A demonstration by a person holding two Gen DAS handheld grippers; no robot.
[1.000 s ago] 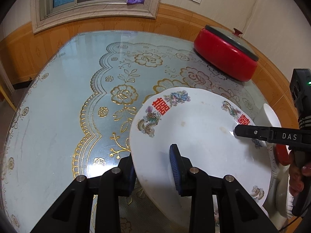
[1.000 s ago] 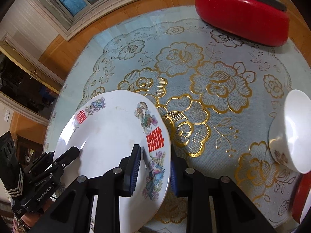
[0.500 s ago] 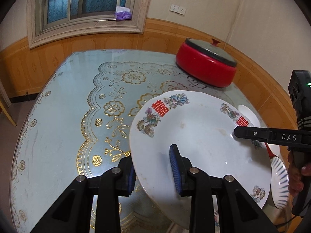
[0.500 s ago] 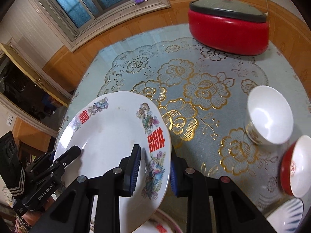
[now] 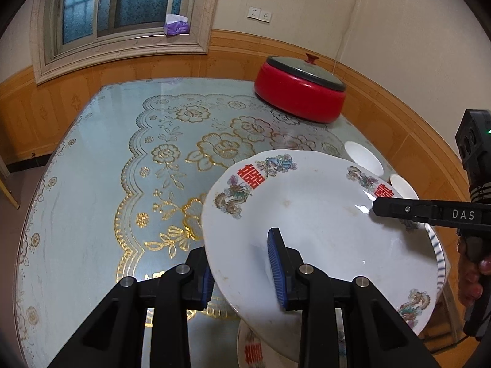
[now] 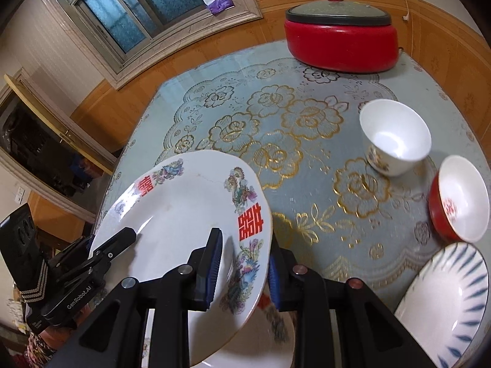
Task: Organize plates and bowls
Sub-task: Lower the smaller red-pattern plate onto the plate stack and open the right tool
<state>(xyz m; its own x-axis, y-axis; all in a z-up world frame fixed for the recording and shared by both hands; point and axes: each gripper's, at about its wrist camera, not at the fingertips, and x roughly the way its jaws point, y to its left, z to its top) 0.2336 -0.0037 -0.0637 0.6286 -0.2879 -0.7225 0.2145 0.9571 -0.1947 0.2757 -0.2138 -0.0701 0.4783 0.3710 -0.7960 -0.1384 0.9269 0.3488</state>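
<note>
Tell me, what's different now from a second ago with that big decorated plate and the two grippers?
Both grippers have lifted the decorated plate up and back toward the person: more table, wall and dishes show, and a second plate appears beneath. The left gripper and right gripper stay clamped on opposite rims. The red pot, white bowl, red bowl and blue-striped plate look unmoved.

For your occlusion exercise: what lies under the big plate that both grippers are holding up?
Under the raised plate part of another plate shows, white with red characters, lying below on the table. The held plate covers most of it, so its full pattern and anything beneath stay hidden.
</note>
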